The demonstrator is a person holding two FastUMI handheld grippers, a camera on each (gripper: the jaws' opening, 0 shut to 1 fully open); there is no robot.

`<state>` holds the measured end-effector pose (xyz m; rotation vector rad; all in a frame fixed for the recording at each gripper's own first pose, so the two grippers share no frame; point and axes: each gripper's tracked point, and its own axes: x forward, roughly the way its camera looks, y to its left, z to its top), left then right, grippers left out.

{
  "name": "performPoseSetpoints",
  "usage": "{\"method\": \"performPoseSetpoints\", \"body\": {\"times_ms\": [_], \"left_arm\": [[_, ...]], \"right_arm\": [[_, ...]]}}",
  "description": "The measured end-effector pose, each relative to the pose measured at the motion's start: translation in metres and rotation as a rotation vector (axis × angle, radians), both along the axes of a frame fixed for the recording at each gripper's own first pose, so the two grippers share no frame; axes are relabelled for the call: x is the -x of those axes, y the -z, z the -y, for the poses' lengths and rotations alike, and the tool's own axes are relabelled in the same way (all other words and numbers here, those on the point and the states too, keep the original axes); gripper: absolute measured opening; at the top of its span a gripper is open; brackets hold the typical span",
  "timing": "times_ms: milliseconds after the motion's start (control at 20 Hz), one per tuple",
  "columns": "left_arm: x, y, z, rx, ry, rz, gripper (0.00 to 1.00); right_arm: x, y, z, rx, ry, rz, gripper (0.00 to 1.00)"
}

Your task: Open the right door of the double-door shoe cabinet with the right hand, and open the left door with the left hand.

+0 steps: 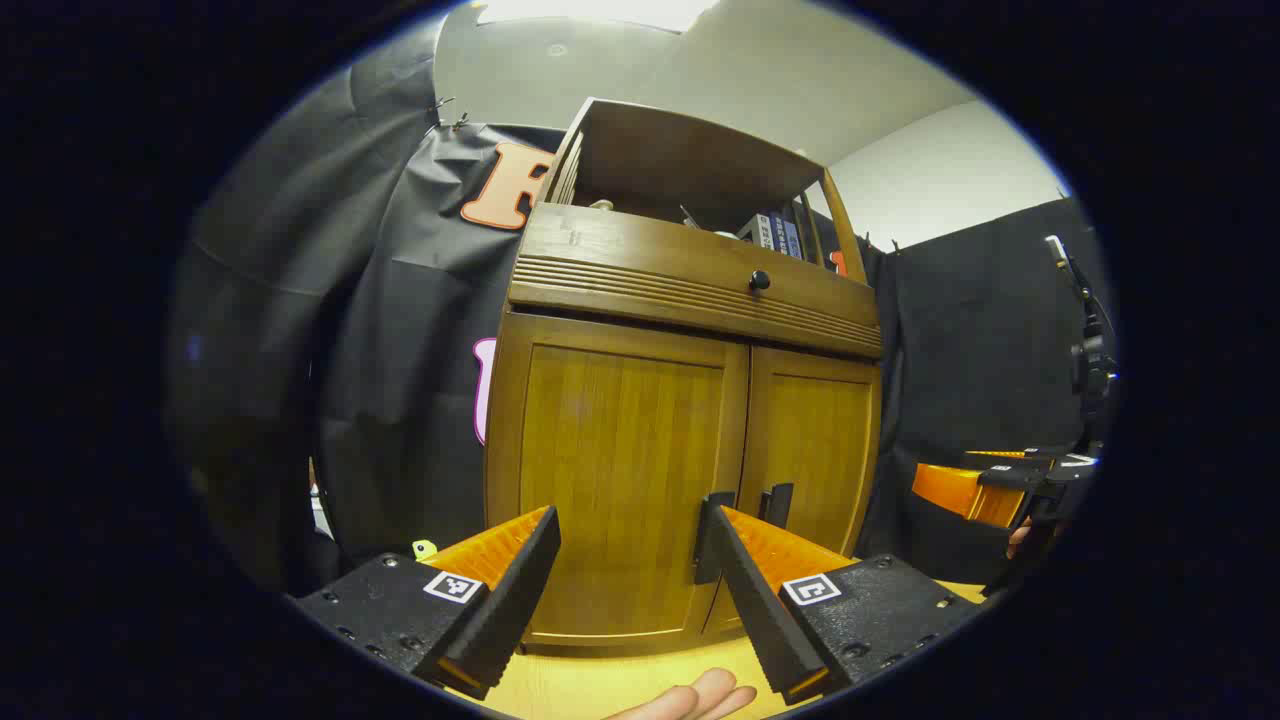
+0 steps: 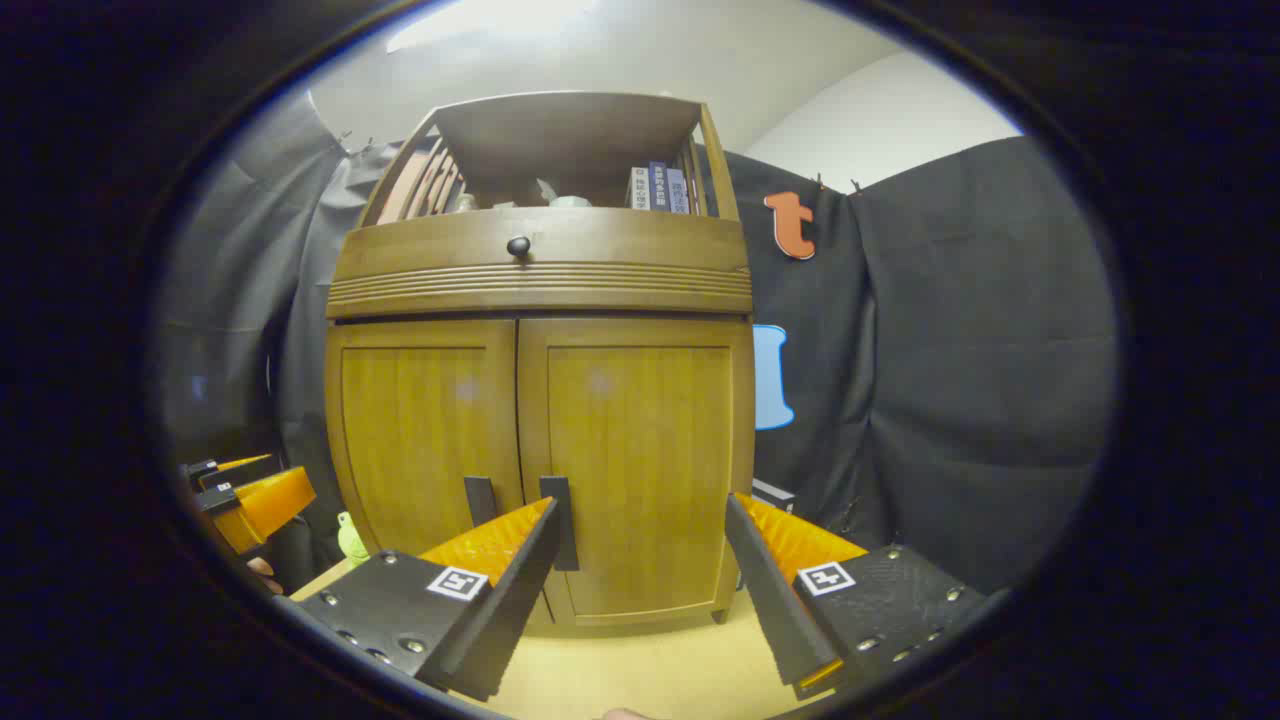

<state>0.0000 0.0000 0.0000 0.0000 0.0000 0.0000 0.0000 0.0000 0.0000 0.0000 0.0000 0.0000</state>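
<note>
Between the spread fingers of the right gripper [image 2: 640,590] lies the lower part of the right door [image 2: 640,460], and nothing is held; the left gripper [image 1: 630,590] is spread as well, with the left door [image 1: 620,470] framed between its fingers. Both doors of the cabinet [image 2: 540,270] look shut, meeting at a centre seam, and the 2 dark handles sit low beside that seam: the right handle [image 2: 560,530] just past the right gripper's left finger, the left handle [image 1: 712,535] close behind the left gripper's right finger. The step in hand, as I judge it, is the approach to the right handle. To do it well, shift the right gripper left until the handle stands between its fingers, go forward so both sides can press on the bar, then pull along the door's arc, not straight back. The left gripper should wait well to the left, since the handles lie near each other and the 2 tools could crowd. The cabinet stands on a pale wooden surface [image 2: 650,670], so pull gently lest it slide.
</note>
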Motion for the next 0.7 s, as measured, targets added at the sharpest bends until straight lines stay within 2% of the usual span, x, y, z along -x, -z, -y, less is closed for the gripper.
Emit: {"method": "performPoseSetpoints", "body": {"times_ms": [50, 100, 150, 200, 700], "left_arm": [[-0.002, 0.000, -0.002, -0.003, -0.008, 0.003, 0.87], [-0.002, -0.001, -0.004, -0.005, -0.017, 0.007, 0.93], [-0.002, 0.000, -0.006, -0.003, -0.025, 0.008, 0.93], [-0.002, 0.000, -0.007, 0.000, -0.029, 0.008, 0.87], [-0.008, 0.011, 0.003, 0.002, 0.004, -0.020, 0.87]], "right_arm": [[0.000, 0.001, 0.002, 0.002, 0.003, 0.000, 0.98], [0.001, 0.000, 0.003, 0.003, -0.002, 0.001, 0.97], [0.002, -0.001, 0.002, 0.005, -0.007, 0.001, 0.97], [0.002, 0.000, 0.005, 0.005, -0.003, 0.002, 0.97], [-0.010, 0.005, 0.008, 0.007, -0.008, 0.002, 0.96]]}}
